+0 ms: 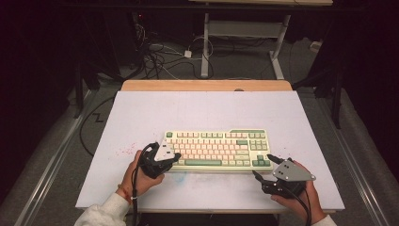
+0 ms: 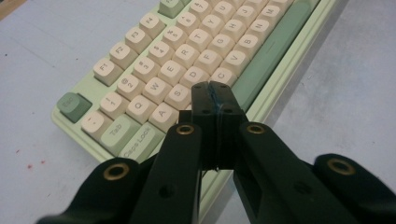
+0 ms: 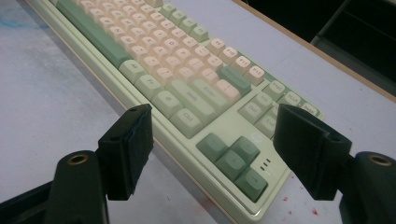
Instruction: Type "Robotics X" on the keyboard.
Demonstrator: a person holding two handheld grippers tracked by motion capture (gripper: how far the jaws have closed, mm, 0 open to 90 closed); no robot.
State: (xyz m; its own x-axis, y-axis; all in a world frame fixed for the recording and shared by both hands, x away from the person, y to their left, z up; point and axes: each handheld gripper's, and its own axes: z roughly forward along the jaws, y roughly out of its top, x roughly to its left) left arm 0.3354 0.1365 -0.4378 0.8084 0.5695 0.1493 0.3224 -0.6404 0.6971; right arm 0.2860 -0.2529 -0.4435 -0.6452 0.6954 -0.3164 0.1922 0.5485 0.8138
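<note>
keyboard [image 2: 196,56] cut off at the top edge in the left gripper view, its lower-left keys hidden behind the left gripper [image 2: 215,95], far end cut off in the right gripper view, key legends [image 1: 211,148] too small to be read from above

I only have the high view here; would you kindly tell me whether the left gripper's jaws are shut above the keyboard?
Observer: Yes, the left gripper has its jaws pressed flat together with nothing between them, tips over the keyboard near the S and X keys.
Operator: Thank you. And the right gripper?
Observer: The right gripper is open; its two pads stand wide apart on either side of the keyboard's arrow-key corner.
Operator: Is it touching the keyboard?
Observer: I cannot tell for certain; in the right gripper view the pads look raised off the keys, with the arrow keys in plain sight between them.
</note>
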